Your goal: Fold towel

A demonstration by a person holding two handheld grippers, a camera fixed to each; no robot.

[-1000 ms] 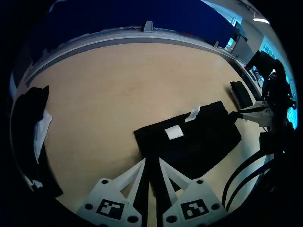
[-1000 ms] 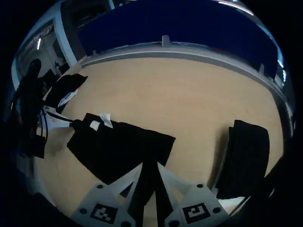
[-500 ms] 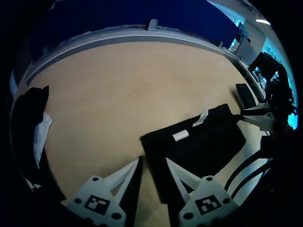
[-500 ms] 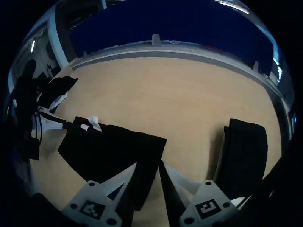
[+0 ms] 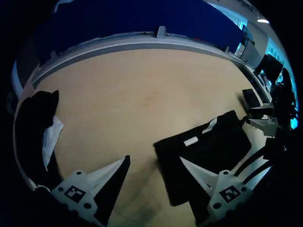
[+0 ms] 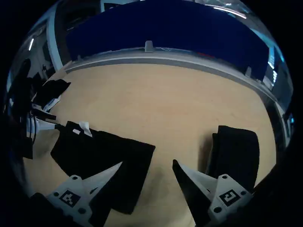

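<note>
Left gripper view: the left gripper [image 5: 153,159], clamping the towel [image 5: 212,151] a second ago, now has its jaws spread wide; the towel lies lower right, long axis rising rightward. Right gripper view: the right gripper [image 6: 147,162] has likewise let go, jaws agape; the towel [image 6: 102,155] lies lower left, axis dropping rightward

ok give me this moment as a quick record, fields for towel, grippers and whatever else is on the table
towel: black, folded, flat on the table, white tag on top
left gripper: open, holding nothing
right gripper: open, holding nothing
stack: folded dark towels, apart, to the right gripper's right
pile: dark cloth with white patch, far left in left gripper view
</note>
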